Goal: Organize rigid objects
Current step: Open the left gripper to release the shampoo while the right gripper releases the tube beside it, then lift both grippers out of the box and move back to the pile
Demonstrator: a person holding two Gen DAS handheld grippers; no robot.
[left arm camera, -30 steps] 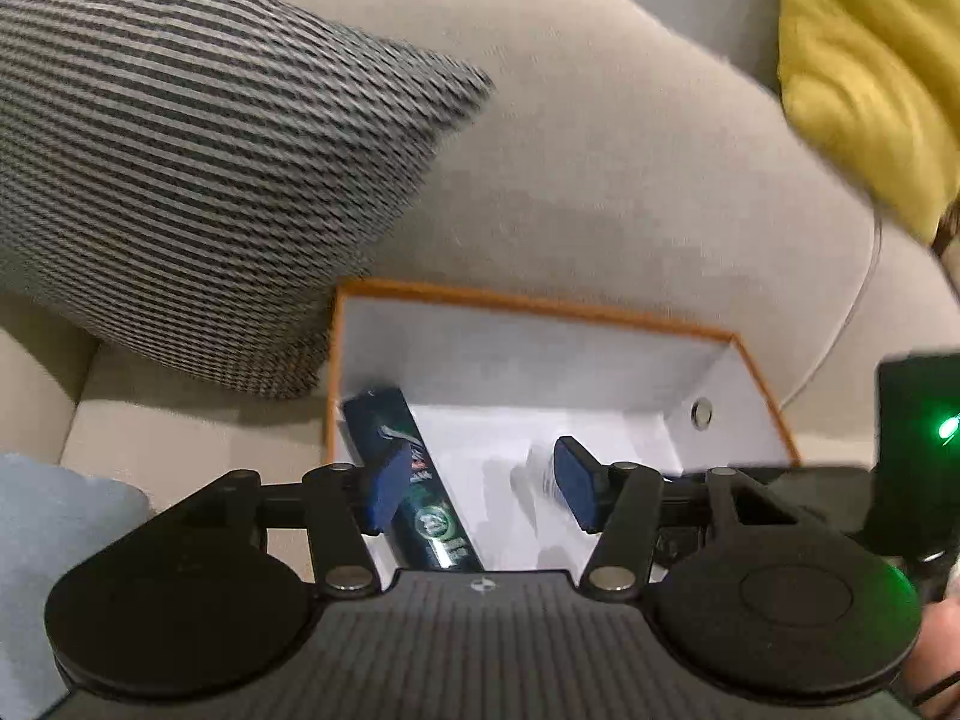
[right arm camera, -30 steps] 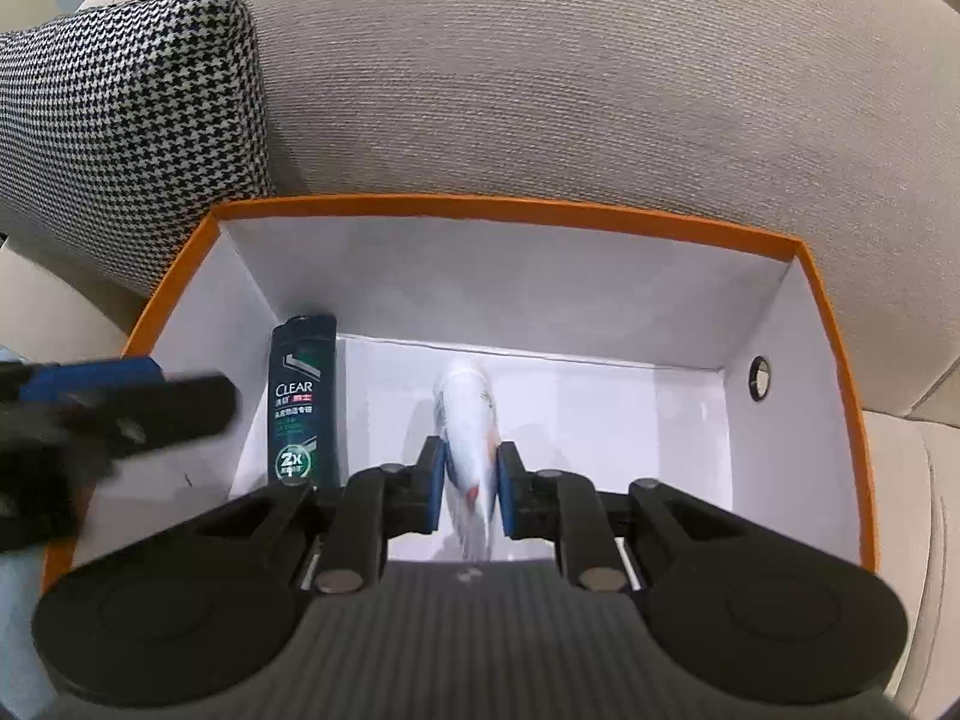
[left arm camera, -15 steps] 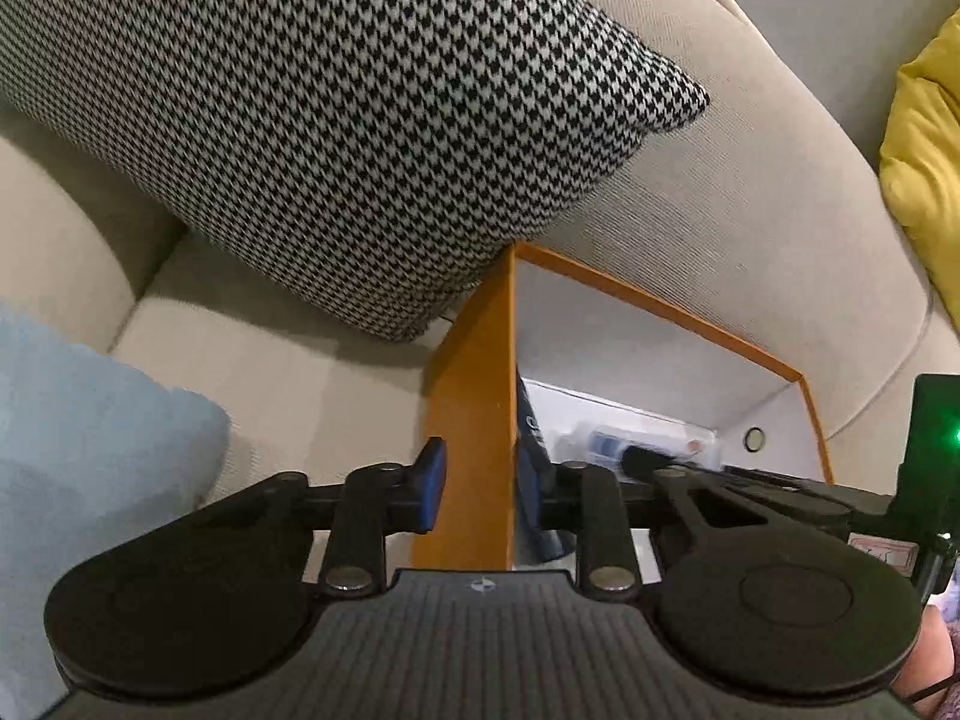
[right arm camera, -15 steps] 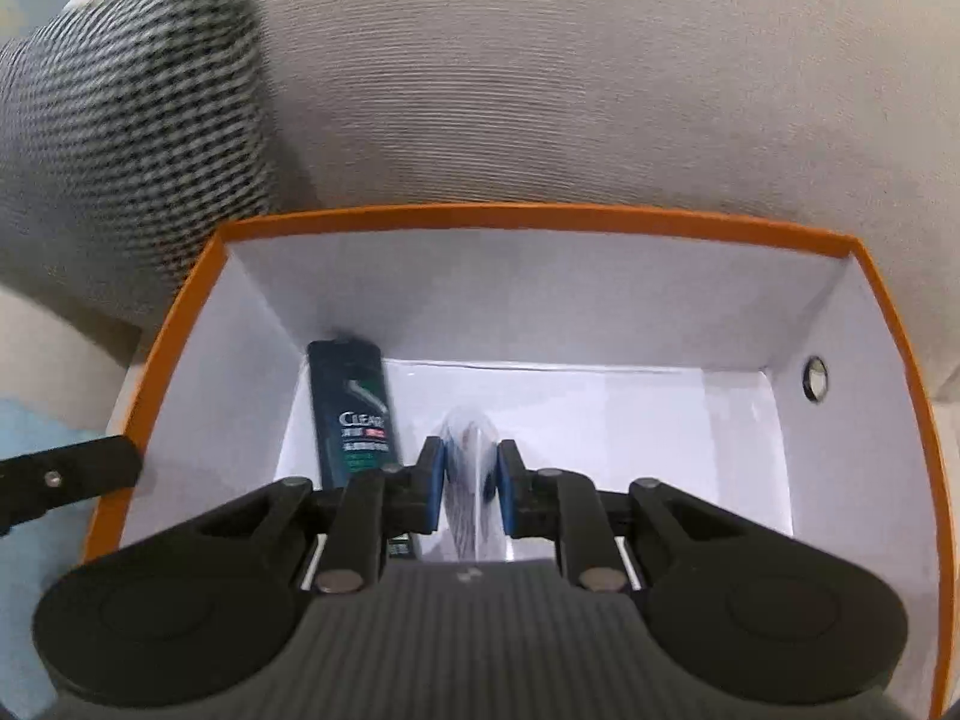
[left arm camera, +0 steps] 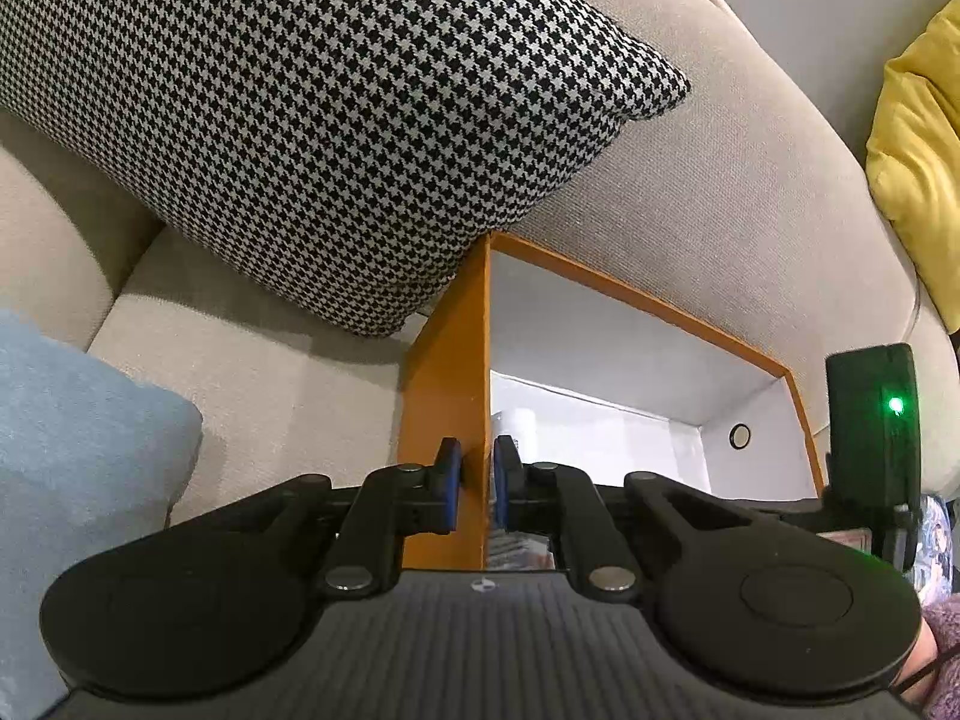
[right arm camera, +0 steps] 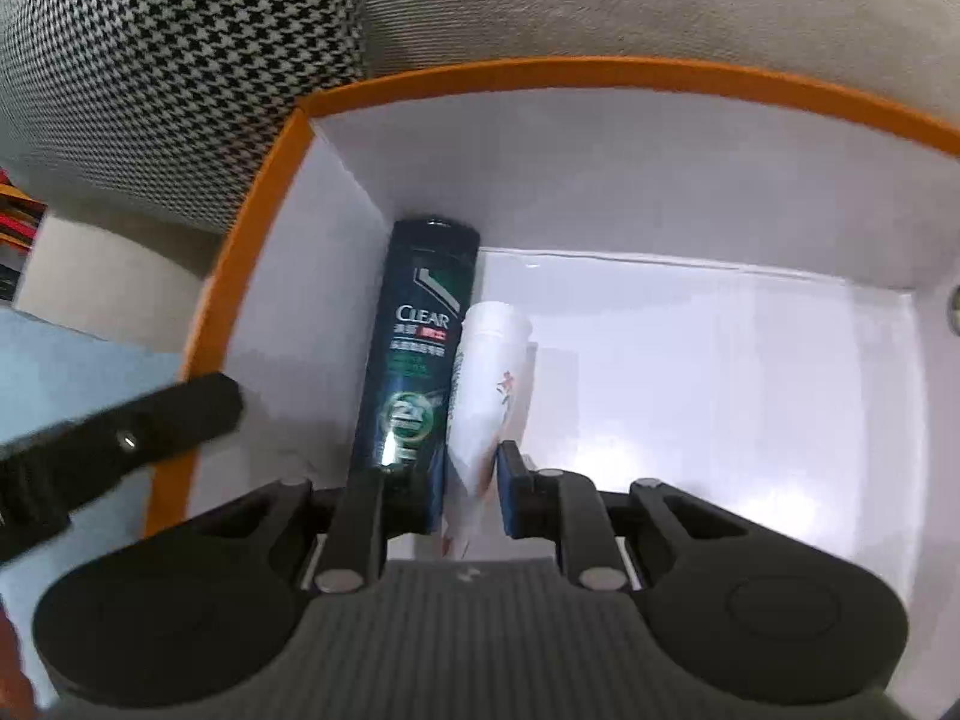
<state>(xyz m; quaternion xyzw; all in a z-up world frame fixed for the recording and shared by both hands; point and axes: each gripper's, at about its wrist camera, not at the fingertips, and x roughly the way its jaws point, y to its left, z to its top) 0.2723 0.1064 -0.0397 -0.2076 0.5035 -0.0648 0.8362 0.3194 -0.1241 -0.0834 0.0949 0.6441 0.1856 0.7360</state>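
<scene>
An orange box point(right arm camera: 600, 75) with a white inside stands on the sofa seat. A dark CLEAR shampoo bottle point(right arm camera: 414, 348) lies in it along the left wall. My right gripper point(right arm camera: 471, 480) is shut on a white bottle point(right arm camera: 492, 372) with a red print. That bottle hangs low inside the box, right beside the shampoo bottle. My left gripper point(left arm camera: 477, 480) is shut on the box's left wall point(left arm camera: 447, 360), one pad outside and one inside. One of its fingers point(right arm camera: 150, 420) shows at the box's left rim in the right wrist view.
A houndstooth cushion point(left arm camera: 300, 120) leans on the beige sofa back point(left arm camera: 750, 192) and touches the box's far left corner. A light blue cushion point(left arm camera: 78, 450) lies left of the box. A yellow cushion point(left arm camera: 918, 168) sits at the far right. The box's right half holds nothing.
My left gripper moved left from over the box's inside to its left wall and shut on it. My right gripper sank into the box with the white bottle, towards the shampoo bottle.
</scene>
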